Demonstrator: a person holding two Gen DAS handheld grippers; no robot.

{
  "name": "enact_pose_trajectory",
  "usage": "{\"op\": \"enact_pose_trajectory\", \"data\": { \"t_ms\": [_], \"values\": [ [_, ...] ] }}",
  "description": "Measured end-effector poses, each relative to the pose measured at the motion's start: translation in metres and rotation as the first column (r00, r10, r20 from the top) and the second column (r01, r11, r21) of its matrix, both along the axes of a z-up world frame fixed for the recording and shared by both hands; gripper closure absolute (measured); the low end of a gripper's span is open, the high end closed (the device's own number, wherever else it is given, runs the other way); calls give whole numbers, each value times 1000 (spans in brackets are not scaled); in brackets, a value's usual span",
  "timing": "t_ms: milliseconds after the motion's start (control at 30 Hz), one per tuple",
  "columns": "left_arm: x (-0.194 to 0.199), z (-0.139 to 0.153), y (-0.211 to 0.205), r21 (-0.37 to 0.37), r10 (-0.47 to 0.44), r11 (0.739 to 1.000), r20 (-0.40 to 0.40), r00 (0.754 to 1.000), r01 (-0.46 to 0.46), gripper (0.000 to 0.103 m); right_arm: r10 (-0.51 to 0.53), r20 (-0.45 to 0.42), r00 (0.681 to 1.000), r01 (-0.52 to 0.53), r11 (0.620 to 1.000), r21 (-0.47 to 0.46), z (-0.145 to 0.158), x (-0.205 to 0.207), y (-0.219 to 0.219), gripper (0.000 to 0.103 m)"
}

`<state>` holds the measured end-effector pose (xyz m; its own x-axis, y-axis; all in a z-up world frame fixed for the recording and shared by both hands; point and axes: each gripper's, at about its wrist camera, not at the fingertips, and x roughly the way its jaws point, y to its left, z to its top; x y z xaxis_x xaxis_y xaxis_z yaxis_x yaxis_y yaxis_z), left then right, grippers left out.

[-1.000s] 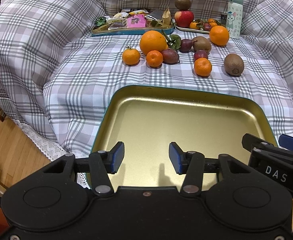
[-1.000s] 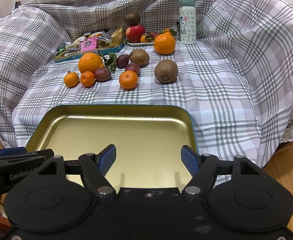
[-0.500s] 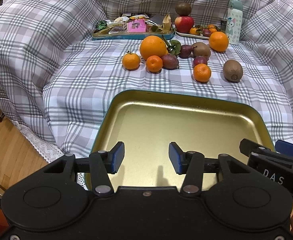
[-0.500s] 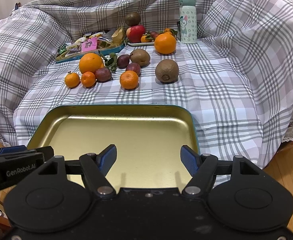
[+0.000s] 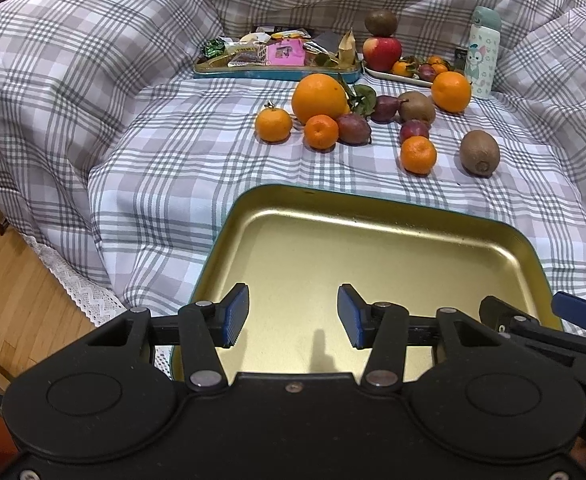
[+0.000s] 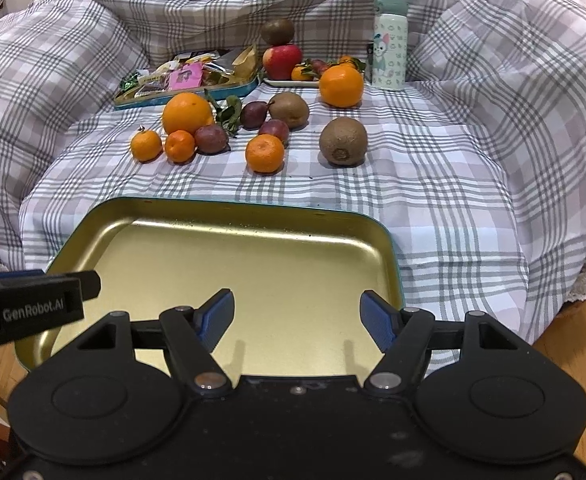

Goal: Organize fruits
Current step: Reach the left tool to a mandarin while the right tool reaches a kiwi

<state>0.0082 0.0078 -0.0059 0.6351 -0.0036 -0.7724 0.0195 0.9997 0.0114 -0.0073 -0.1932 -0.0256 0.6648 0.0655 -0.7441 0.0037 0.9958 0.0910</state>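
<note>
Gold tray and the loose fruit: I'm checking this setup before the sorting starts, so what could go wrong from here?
The gold tray lies on soft, rumpled plaid bedding with its near edge past the cloth's edge, so it may tip when loaded. The round kiwi and the big orange could roll on that cloth if nudged. A second kiwi is balanced on the apple; reaching nearby might topple it. Both the left hand-held gripper and right hand-held gripper are open, holding nothing.

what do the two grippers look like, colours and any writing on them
Both are matte black plastic. The left gripper and right gripper each have two angled fingers tipped with ribbed blue pads, silver pivot screws and two round embossed discs on the body. The left gripper's side, seen from the right wrist view, reads "GenRobot.AI" in white. No cables or sleeves show.
</note>
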Motion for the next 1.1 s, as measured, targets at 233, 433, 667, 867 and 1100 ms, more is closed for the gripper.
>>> {"op": "enact_pose_trajectory", "data": {
  "t_ms": [233,433,667,867,1100],
  "values": [
    [9,2,-3,16,-23,1000,21,1000,23,47,29,20,999,-29,999,-22,-1,7,5,35],
    [26,8,-2,13,-45,999,45,998,45,47,7,19,1000,-7,1000,-27,-3,19,4,41],
    [58,10,5,15,-21,1000,50,999,21,51,-24,4,1000,24,1000,-19,-4,45,-1,41],
    [87,9,10,24,-29,999,38,999,28,51,-47,11,999,47,999,-10,-1,75,-13,41],
    [124,9,14,45,-33,999,56,998,30,51,-82,29,996,82,997,-2,1,112,-29,41]
  ]
}}
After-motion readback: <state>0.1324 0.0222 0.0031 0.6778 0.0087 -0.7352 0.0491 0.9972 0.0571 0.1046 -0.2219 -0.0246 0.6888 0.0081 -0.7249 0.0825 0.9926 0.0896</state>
